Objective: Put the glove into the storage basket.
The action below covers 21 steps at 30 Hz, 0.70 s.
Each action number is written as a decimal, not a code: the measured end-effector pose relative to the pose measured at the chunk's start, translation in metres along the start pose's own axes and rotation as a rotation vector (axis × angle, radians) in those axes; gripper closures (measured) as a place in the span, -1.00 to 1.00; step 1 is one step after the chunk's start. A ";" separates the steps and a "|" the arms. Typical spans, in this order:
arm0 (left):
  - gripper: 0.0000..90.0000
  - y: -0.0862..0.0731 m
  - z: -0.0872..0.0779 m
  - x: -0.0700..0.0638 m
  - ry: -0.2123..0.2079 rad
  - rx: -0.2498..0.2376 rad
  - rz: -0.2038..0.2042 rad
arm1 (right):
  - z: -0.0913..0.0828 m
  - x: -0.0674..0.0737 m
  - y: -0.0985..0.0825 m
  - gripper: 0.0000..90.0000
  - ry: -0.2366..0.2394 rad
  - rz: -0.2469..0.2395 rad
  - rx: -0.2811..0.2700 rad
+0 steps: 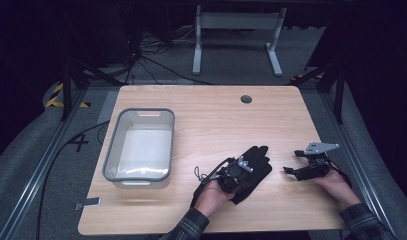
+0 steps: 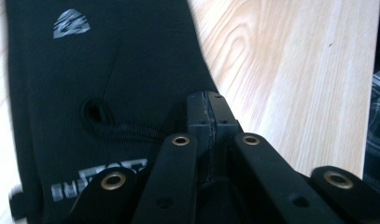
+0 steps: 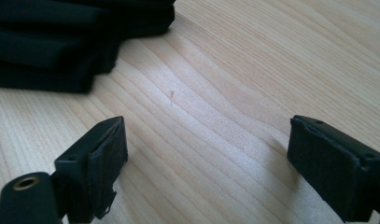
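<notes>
- Black glove (image 1: 255, 167): lies flat on the wooden table (image 1: 211, 120), near the front edge, right of the grey bin (image 1: 140, 145).
- Left gripper (image 1: 239, 170): over the glove, jaws pressed fully together; whether they pinch any fabric cannot be told.
- Right gripper (image 1: 296, 161): just right of the glove, apart from it, jaws wide apart over bare wood, holding nothing.

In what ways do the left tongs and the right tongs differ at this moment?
The left tongs have their jaws shut together; the right tongs have theirs wide apart. The left tongs sit over the black glove; whether they pinch its fabric I cannot tell. The right tongs have bare table between the jaws, beside the glove's fingers. Both are black, hand-held and low over the table.
</notes>
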State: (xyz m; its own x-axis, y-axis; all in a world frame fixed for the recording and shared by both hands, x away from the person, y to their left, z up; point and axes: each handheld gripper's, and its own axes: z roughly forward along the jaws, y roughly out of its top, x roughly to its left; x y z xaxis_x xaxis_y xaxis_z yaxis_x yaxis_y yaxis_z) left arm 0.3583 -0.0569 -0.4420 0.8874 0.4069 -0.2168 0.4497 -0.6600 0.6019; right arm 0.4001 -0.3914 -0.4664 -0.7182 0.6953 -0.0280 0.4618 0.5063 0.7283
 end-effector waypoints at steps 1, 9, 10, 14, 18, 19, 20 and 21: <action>1.00 -0.003 -0.003 0.002 0.006 -0.002 -0.005 | 0.000 0.000 0.000 -0.72 0.000 0.000 0.000; 1.00 -0.014 -0.016 0.009 0.026 -0.021 -0.029 | 0.001 0.000 0.000 -0.77 0.003 -0.003 0.006; 1.00 -0.013 -0.018 0.008 0.026 -0.026 -0.019 | 0.001 0.000 0.000 -0.77 0.005 -0.005 0.006; 0.85 -0.007 -0.025 0.008 0.027 -0.050 -0.002 | 0.001 0.000 0.000 -0.77 0.005 -0.002 0.007; 0.35 0.001 -0.028 0.016 0.041 -0.066 0.021 | 0.001 0.000 0.000 -0.77 0.003 -0.002 0.006; 0.23 0.003 -0.027 0.017 0.050 -0.064 0.025 | 0.001 0.000 0.000 -0.77 0.002 -0.002 0.006; 0.13 0.006 -0.026 0.018 0.064 -0.064 0.039 | 0.001 0.000 0.000 -0.78 0.002 -0.002 0.006; 0.00 0.006 -0.026 0.018 0.064 -0.064 0.039 | 0.001 0.000 0.000 -0.78 0.002 -0.002 0.006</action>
State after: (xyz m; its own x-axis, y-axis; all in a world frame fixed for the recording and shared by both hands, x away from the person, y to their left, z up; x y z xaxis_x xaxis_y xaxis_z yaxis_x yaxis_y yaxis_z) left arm 0.3744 -0.0377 -0.4223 0.8948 0.4226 -0.1438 0.4057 -0.6355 0.6569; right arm 0.4004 -0.3904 -0.4667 -0.7198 0.6936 -0.0283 0.4638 0.5108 0.7238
